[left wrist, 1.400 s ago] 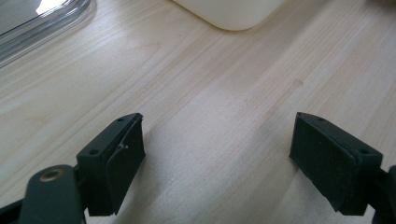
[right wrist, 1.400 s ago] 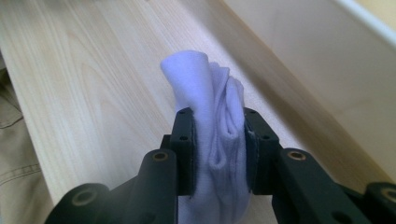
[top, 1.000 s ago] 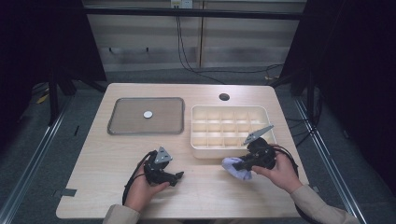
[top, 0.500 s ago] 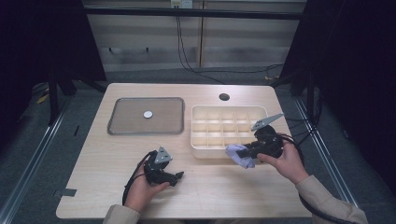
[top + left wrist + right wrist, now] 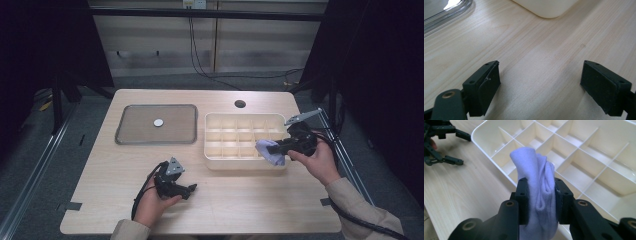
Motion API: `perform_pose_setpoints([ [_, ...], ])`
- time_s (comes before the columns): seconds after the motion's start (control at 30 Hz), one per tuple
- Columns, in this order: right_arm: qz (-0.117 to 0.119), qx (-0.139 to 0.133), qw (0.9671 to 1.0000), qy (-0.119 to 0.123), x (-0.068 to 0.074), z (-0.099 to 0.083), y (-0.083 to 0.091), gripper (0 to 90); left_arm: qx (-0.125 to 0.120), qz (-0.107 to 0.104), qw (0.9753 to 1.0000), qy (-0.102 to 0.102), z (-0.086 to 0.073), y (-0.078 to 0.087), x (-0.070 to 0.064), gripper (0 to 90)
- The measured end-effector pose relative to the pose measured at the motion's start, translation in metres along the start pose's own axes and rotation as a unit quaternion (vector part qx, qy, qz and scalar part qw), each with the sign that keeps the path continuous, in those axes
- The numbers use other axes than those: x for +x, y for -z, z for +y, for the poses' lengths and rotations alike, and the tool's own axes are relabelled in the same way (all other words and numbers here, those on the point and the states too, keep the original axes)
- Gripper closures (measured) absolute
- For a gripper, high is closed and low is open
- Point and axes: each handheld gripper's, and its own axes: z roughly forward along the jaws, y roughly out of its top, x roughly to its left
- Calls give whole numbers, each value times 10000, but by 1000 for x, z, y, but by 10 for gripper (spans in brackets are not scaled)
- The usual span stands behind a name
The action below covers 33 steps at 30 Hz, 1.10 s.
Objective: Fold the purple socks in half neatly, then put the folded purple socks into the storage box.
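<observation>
My right gripper (image 5: 276,148) is shut on a pale lilac rolled sock (image 5: 269,151), held over the near right part of the cream compartment box (image 5: 220,163). In the right gripper view the sock (image 5: 536,177) bulges up between the jaws of my right gripper (image 5: 539,200), above the box's near compartments (image 5: 564,157). Down at the table's near middle, my left gripper (image 5: 191,189) rests low in a hand, open. In the left gripper view my left gripper (image 5: 540,85) has its jaws wide apart over bare wood, with nothing between them.
A grey tray (image 5: 131,137) with a small white disc (image 5: 158,122) lies at the back left. A round hole (image 5: 240,104) is in the tabletop behind the box. A black cable (image 5: 360,220) trails from the right hand past the table's right edge.
The right gripper has carried the sock up and to the right, from the table in front of the box to over its near right compartments. The left gripper has stayed still.
</observation>
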Motion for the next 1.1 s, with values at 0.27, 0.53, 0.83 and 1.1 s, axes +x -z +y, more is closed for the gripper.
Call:
perform_pose_setpoints([
  [0.27,-322,-130,9990,-281,-22,-3,3,693,-3,6,10000,8,0,0,0,151],
  [0.53,-543,-105,9973,-473,-36,-8,0,693,6,21,10000,3,0,0,0,151],
  [0.83,-781,-29,9955,-538,-41,-12,-8,692,6,21,10000,3,0,0,0,151],
  [1.1,-913,13,9940,-606,-44,-16,-15,693,6,21,10000,3,0,0,0,151],
])
